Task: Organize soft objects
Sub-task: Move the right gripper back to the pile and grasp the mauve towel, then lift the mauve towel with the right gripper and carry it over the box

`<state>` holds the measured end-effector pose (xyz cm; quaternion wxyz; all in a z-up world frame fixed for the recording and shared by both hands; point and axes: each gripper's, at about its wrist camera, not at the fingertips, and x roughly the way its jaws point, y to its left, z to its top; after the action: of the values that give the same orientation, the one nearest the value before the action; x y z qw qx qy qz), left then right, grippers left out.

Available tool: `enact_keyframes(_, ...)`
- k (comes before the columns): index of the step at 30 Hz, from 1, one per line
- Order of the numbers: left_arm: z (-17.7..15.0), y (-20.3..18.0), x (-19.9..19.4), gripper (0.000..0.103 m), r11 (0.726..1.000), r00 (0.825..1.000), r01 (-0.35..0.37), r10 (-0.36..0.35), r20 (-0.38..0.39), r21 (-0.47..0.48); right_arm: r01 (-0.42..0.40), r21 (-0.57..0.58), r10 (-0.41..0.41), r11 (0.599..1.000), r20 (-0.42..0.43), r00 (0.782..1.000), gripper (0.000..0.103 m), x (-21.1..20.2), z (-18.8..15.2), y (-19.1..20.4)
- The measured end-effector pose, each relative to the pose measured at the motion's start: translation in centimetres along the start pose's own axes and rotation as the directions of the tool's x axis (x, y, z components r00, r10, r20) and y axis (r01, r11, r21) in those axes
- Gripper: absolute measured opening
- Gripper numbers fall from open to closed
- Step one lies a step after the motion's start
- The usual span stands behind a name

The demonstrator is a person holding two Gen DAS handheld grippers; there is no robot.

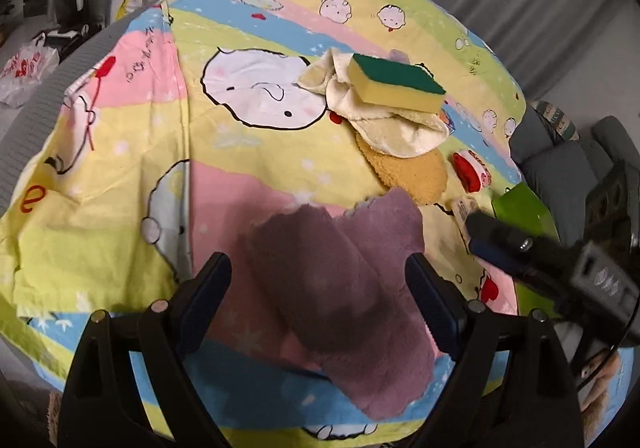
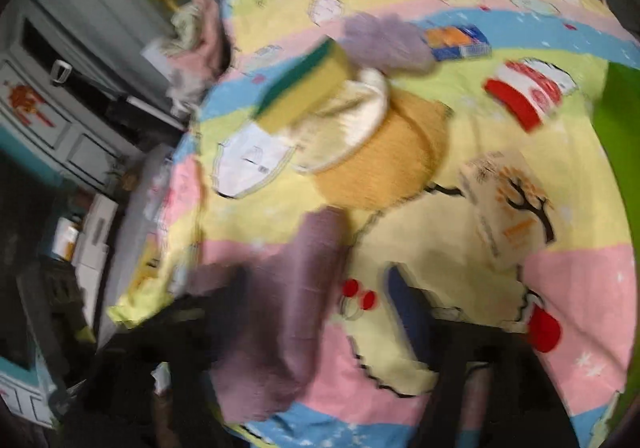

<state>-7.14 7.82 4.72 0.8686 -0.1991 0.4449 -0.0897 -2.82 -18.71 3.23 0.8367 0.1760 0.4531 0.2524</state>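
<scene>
On a desk draped in a pastel cartoon-print sheet, a mauve plush towel lies rumpled at six o'clock in the left wrist view, between the spread fingers of the left tool, which stands open and does not press it. At one o'clock from the towel sits a pile: a yellow sponge with a green scouring top resting on a cream terry cloth, itself over an orange fuzzy cloth.

Only the left view shows the right tool from outside, entering at three o'clock just beside the towel's right edge. The right wrist view is blurred; its right tool has its jaws apart, with the towel draped against the left finger, though whether it touches cannot be told. Only this view shows a second lilac cloth at twelve o'clock behind the sponge, a blue and orange packet just beside it, and a cream carton printed with a tree at three o'clock.

Open sheet spreads from nine to eleven o'clock of the towel in the left view, up to the desk's rounded edge. A red and white packet and a green plastic item crowd the three o'clock side.
</scene>
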Motion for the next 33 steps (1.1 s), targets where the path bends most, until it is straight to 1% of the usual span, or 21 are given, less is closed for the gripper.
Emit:
enact_keyframes(1, -0.3, 0.0, 0.0, 0.088, 1.000, 1.000, -0.012, 0.012, 0.001, 0.012, -0.029, -0.004, 0.029, 1.000, 0.021, 0.999, 0.085, -0.1, 0.0, 0.3)
enact_keyframes(2, -0.5, 0.0, 0.1, 0.088, 1.000, 1.000, -0.016, 0.017, -0.005, 0.018, -0.044, -0.010, 0.044, 0.999, 0.025, 0.999, 0.085, -0.1, -0.1, 0.5)
enact_keyframes(5, -1.3, 0.0, 0.7, 0.087, 0.999, 0.998, 0.036, -0.035, -0.048, 0.017, -0.013, -0.002, 0.013, 1.000, -0.047, 0.999, 0.085, 2.2, -0.1, 1.2)
enact_keyframes(7, -1.6, -0.5, 1.0, 0.085, 0.998, 0.997, 0.050, -0.048, -0.062, 0.028, -0.022, -0.004, 0.022, 1.000, -0.093, 0.995, 0.085, 3.5, -0.7, 1.7)
enact_keyframes(9, -1.9, -0.9, 1.7, 0.070, 0.998, 0.995, 0.056, -0.052, -0.082, 0.038, -0.069, -0.007, 0.067, 0.998, -0.136, 0.988, 0.085, 4.8, -1.0, 2.2)
enact_keyframes(10, -2.0, -0.9, 2.0, 0.060, 0.998, 0.995, 0.054, -0.050, -0.091, 0.036, -0.094, 0.005, 0.094, 0.996, -0.154, 0.984, 0.085, 5.5, -1.1, 2.3)
enact_keyframes(11, -2.0, -1.0, 2.3, 0.052, 0.998, 0.995, 0.050, -0.046, -0.090, 0.036, -0.102, 0.019, 0.104, 0.995, -0.167, 0.980, 0.085, 5.9, -1.2, 2.3)
enact_keyframes(12, -2.0, -1.1, 2.4, 0.046, 0.998, 0.996, 0.046, -0.042, -0.078, 0.045, -0.089, 0.038, 0.094, 0.995, -0.172, 0.981, 0.085, 6.4, -1.4, 2.4)
enact_keyframes(13, -2.0, -1.1, 2.5, 0.029, 0.998, 0.996, 0.048, -0.044, -0.078, 0.049, -0.082, 0.039, 0.088, 0.996, -0.161, 0.983, 0.081, 6.3, -1.6, 2.4)
enact_keyframes(14, -2.0, -1.0, 2.8, 0.016, 0.997, 0.994, 0.069, -0.066, -0.089, 0.036, -0.079, 0.031, 0.082, 0.996, -0.152, 0.985, 0.074, 6.0, -1.7, 2.6)
enact_keyframes(15, -1.9, -1.0, 2.9, 0.013, 0.996, 0.992, 0.088, -0.085, -0.097, 0.026, -0.087, 0.017, 0.088, 0.996, -0.154, 0.984, 0.069, 5.9, -1.9, 3.0)
enact_keyframes(16, -1.8, -1.1, 3.0, 0.011, 0.994, 0.990, 0.106, -0.103, -0.099, 0.024, -0.116, 0.005, 0.115, 0.993, -0.165, 0.980, 0.063, 5.9, -2.1, 3.4)
enact_keyframes(17, -1.8, -1.3, 2.9, 0.008, 0.993, 0.990, 0.110, -0.107, -0.093, 0.031, -0.148, 0.002, 0.146, 0.989, -0.183, 0.972, 0.061, 6.0, -2.3, 3.7)
enact_keyframes(18, -1.9, -1.8, 2.8, 0.007, 0.995, 0.993, 0.087, -0.082, -0.089, 0.052, -0.169, -0.014, 0.162, 0.986, -0.208, 0.965, 0.061, 6.4, -2.6, 4.1)
enact_keyframes(19, -2.0, -2.3, 2.7, 0.007, 0.994, 0.994, 0.084, -0.079, -0.080, 0.072, -0.162, -0.034, 0.151, 0.986, -0.210, 0.966, 0.060, 6.4, -2.7, 4.2)
enact_keyframes(20, -2.1, -2.7, 2.5, 0.007, 0.992, 0.993, 0.100, -0.094, -0.077, 0.078, -0.152, -0.047, 0.140, 0.987, -0.199, 0.970, 0.057, 6.5, -2.9, 4.4)
enact_keyframes(21, -2.0, -3.1, 2.4, 0.007, 0.990, 0.992, 0.108, -0.102, -0.076, 0.087, -0.156, -0.036, 0.146, 0.987, -0.198, 0.969, 0.055, 6.5, -2.9, 4.3)
enact_keyframes(23, -2.0, -4.0, 1.6, 0.007, 0.988, 0.995, 0.095, -0.090, -0.043, 0.125, -0.181, -0.010, 0.175, 0.983, -0.194, 0.965, 0.050, 6.2, -2.9, 3.8)
enact_keyframes(26, -1.6, -5.2, 0.6, 0.007, 0.983, 0.995, 0.095, -0.096, -0.002, 0.160, -0.230, 0.002, 0.227, 0.973, -0.158, 0.961, 0.049, 4.8, -2.7, 3.4)
enact_keyframes(31, -1.2, -7.3, -0.4, 0.008, 0.973, 0.995, 0.073, -0.087, 0.056, 0.221, -0.255, -0.012, 0.254, 0.967, -0.084, 0.964, 0.049, 2.2, -2.1, 3.3)
enact_keyframes(33, -0.9, -8.2, -1.0, 0.008, 0.967, 0.993, 0.074, -0.093, 0.069, 0.242, -0.262, -0.019, 0.261, 0.965, -0.055, 0.964, 0.049, 1.2, -1.8, 3.3)
